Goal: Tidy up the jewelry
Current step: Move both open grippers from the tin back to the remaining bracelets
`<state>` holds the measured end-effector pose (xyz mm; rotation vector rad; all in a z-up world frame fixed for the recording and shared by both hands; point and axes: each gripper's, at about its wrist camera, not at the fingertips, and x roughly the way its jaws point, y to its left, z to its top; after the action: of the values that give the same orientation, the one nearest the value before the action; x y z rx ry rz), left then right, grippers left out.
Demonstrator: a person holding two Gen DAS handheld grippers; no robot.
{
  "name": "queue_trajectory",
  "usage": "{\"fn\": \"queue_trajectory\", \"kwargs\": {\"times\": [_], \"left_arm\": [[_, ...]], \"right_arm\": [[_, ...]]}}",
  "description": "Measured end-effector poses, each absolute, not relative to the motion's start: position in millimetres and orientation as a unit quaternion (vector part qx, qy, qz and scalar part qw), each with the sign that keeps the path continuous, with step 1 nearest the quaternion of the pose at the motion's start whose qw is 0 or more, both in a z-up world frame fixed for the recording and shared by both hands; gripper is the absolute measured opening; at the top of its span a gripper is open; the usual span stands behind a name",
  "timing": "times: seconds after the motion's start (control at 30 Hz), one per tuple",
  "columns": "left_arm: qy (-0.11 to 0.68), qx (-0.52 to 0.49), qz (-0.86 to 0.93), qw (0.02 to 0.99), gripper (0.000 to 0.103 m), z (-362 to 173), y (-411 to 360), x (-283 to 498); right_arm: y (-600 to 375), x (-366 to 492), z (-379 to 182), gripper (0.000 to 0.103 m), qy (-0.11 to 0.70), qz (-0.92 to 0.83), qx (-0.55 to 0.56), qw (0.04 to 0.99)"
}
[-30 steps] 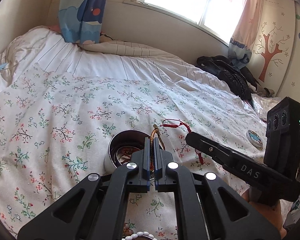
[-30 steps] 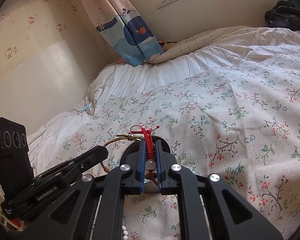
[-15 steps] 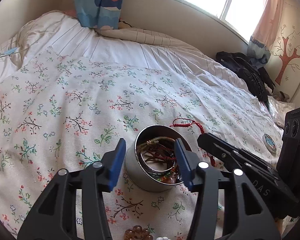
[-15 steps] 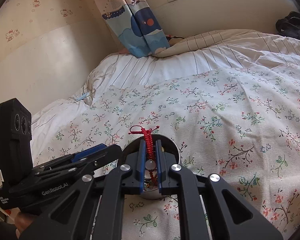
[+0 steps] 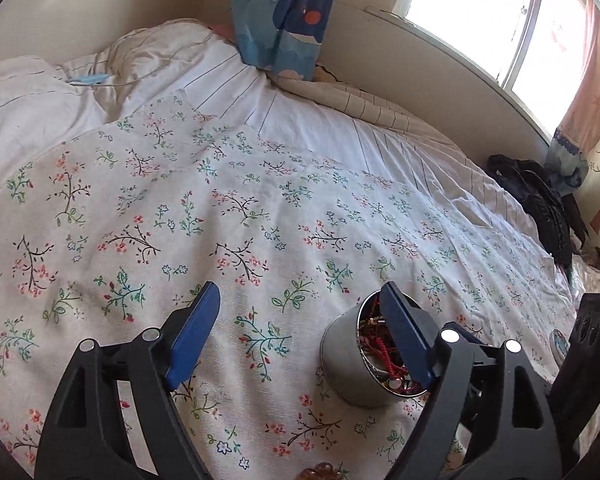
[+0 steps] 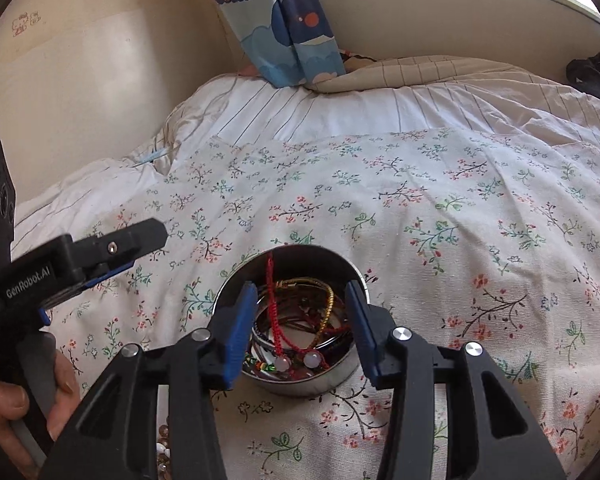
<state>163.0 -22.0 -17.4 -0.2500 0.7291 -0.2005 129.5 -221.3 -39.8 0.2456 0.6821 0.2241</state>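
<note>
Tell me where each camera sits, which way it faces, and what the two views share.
Left wrist: rides the left gripper, looking along its open fingers across the floral bedspread toward the window; round metal tin at right.
Right wrist: rides the right gripper, open above that tin, facing the whale curtain; the left gripper and hand show.
Shared: tin of bracelets, bedspread, curtain.

Near side of the tin covered by a blue finger pad, lower right of the left wrist view. Amber beads cut off at the bottom edge there. Small round item at far right half hidden, too small to identify. Lower left of the right wrist view: white beads mostly hidden behind the gripper frame. Tangled bracelets in the tin impossible to count.
</note>
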Motion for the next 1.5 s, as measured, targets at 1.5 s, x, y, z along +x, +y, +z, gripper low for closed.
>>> {"fn": "queue_trajectory", "kwargs": {"times": [1.5], "left_arm": [[0.402,0.023,-0.138,0.905,0.089,-35.5,-15.1,86.1]], "right_arm": [[-220.0,59.7,-56.0,0.070,0.453,0.136,0.093,0.876]]}}
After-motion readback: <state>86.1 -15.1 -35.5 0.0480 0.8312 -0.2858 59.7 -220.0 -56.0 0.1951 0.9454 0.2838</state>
